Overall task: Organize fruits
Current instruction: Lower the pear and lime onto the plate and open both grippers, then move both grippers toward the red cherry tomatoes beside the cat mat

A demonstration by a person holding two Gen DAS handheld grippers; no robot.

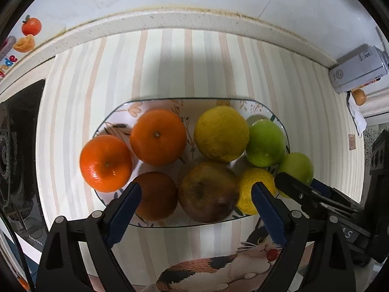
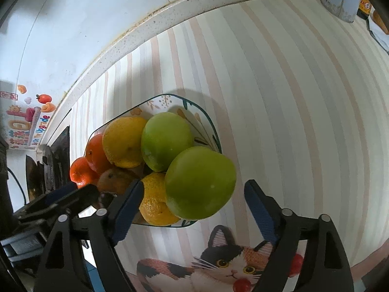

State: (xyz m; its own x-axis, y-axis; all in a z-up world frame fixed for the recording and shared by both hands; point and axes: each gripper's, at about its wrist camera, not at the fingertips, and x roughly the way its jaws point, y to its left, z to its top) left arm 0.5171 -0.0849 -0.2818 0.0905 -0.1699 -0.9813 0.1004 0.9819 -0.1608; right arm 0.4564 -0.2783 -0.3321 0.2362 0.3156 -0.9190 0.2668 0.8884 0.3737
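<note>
Striped cloth (image 1: 170, 68) in pale pink, grey and cream covers a counter that ends at a speckled stone ledge (image 1: 170, 18) below a pale wall, and a calico cat print (image 2: 228, 265) sits at the cloth's near edge. On the cloth rests a wide plate (image 1: 136, 108) with a dark rim and a flower pattern, piled with fruit. From the left wrist view the whole pile is spread out: two bright oranges (image 1: 158, 137) side by side at the left, a large yellow citrus (image 1: 221, 133) at the back, a brownish fruit (image 1: 207, 191) and a dark orange one (image 1: 155, 196) at the front, a smaller yellow citrus (image 1: 252, 187) at the front right, and two green fruits (image 1: 265, 143) at the right end. Only this view shows a white carton (image 1: 355, 70) lying at the far right. The right wrist view looks along the plate from its right end, so the near green fruit (image 2: 200, 182) fills the middle and hides much of the pile; only here does a colourful wall sticker (image 2: 26, 124) show clearly. The left gripper (image 1: 195, 194) hangs over the plate's near edge, jaws spread wide around the brownish fruit without touching it. The right gripper (image 2: 193, 194) hovers at the plate's right end, jaws also wide, on either side of the near green fruit, gripping nothing.
</note>
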